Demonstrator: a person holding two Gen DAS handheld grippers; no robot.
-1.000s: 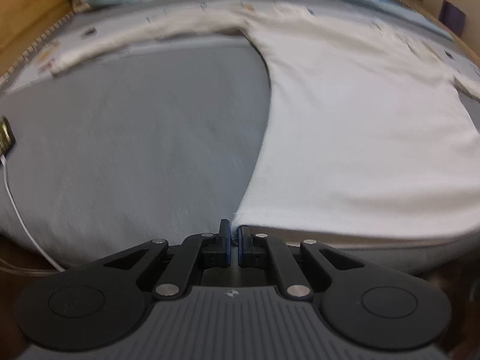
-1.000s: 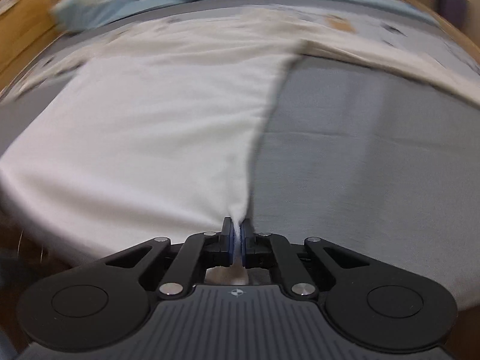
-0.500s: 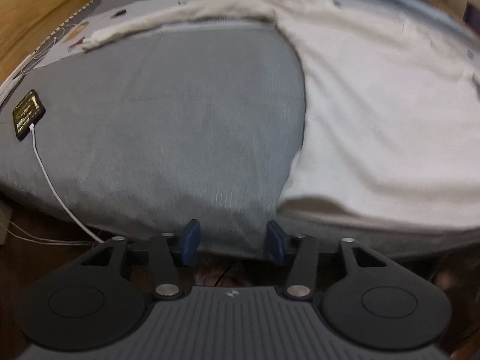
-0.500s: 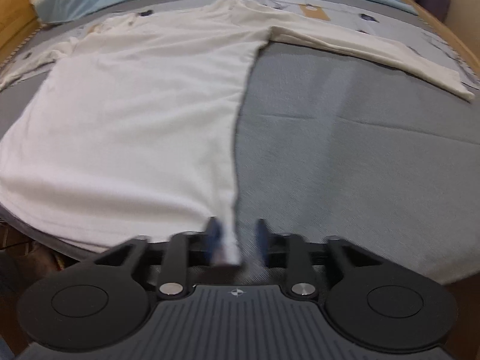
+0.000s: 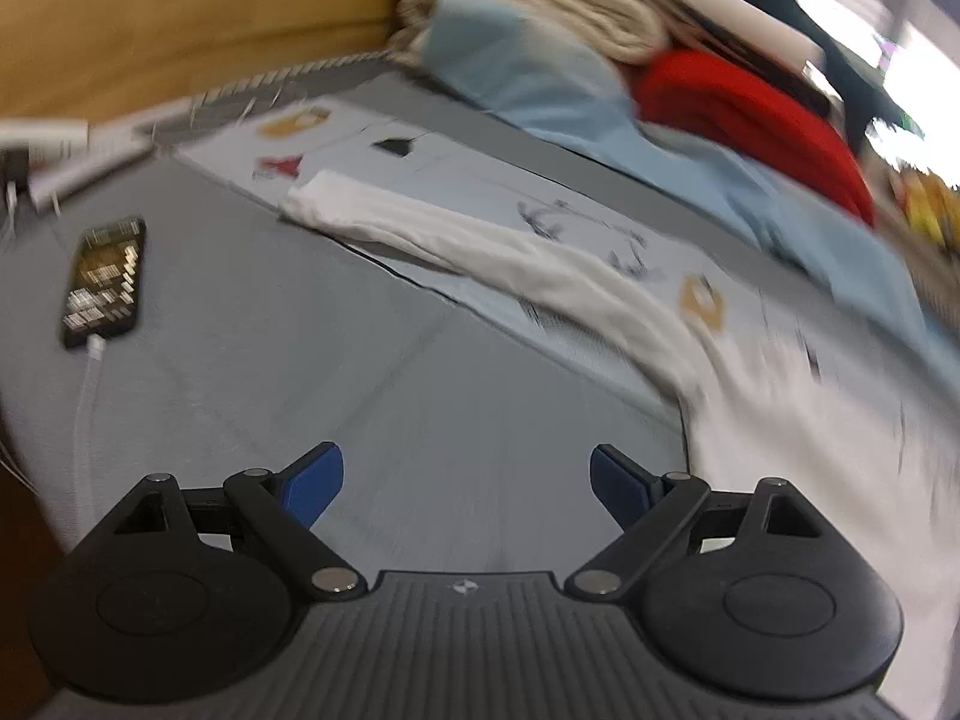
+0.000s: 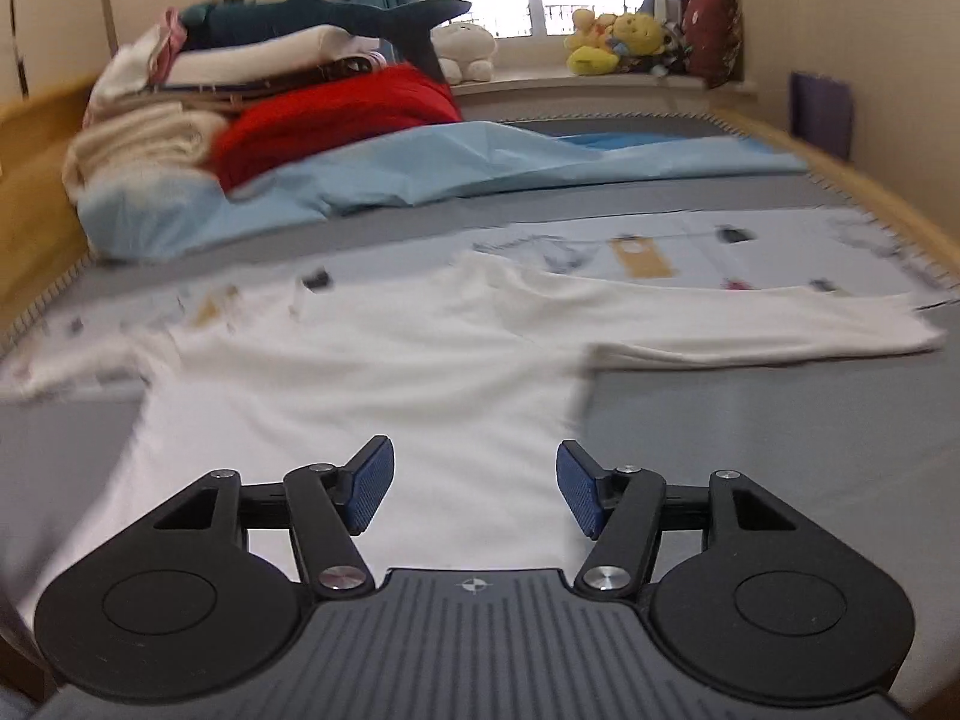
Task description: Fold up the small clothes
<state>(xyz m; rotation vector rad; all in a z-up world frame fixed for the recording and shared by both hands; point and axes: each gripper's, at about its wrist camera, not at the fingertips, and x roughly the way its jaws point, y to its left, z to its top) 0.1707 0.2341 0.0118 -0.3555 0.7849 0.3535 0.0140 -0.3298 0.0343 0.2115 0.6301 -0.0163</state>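
In the left wrist view, the left gripper (image 5: 467,483) is seen with its blue-padded jaws spread wide and still opening, with nothing held between them; only the flat grey woven bed cover (image 5: 372,396) shows in the gap. The white long-sleeved cotton shirt (image 5: 798,420) is spread to the right of that gap, just beside the right-hand finger, and one soft, slightly rumpled sleeve (image 5: 456,240) is stretched away across the cover toward the upper left. A black rectangular phone (image 5: 107,279) with a white cable plugged in is laid flat on the cover at the left, well apart from the shirt.

In the right wrist view, the right gripper (image 6: 475,492) is shown with its ribbed blue pads (image 6: 372,492) apart and opening; the smooth white body of the shirt is seen through the gap, but the pads are not pressed on it. The other sleeve is extended to the right over a pale printed sheet (image 6: 780,246). Farther back, a crumpled light-blue sheet (image 6: 480,162), a red folded blanket (image 6: 336,114) and a stack of cream folded blankets (image 6: 138,138) are heaped, with plush toys (image 6: 612,42) lined up on the windowsill.
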